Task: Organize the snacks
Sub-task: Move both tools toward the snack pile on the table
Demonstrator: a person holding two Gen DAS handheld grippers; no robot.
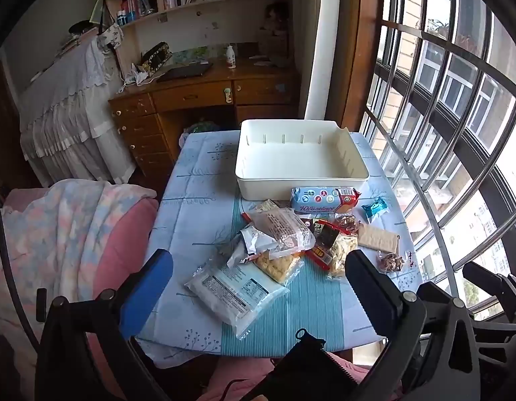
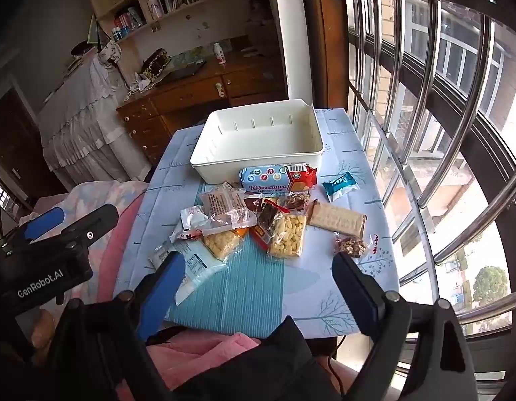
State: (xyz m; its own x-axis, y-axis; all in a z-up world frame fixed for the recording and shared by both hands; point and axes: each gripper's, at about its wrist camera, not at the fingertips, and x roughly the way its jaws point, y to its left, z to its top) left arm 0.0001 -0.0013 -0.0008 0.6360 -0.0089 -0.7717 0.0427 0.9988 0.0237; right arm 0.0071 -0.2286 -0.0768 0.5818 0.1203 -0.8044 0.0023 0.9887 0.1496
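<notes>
Snacks (image 2: 258,220) everywhere, and not one of them put away yet! They lie in a loose heap on the cloth-covered counter (image 2: 328,300), just in front of the white plastic bin (image 1: 303,153), whose smooth, slotted walls surround a bare floor. So by my reading the job is right at the start: everything is left to do. Look at the mix: a crinkly blue-and-red biscuit pack (image 2: 278,177) touching the bin's near wall, a small teal foil wrapper (image 2: 338,182) off toward the window, a flat wafer slab (image 2: 336,222) in clear film, lumpy yellow puffs (image 2: 288,237) in see-through bags, and a soft white pouch (image 1: 234,295) nearest the left claw (image 1: 258,274). Both it and the right claw (image 2: 258,277) hang above the near edge, jaws spread wide, nothing between them.
</notes>
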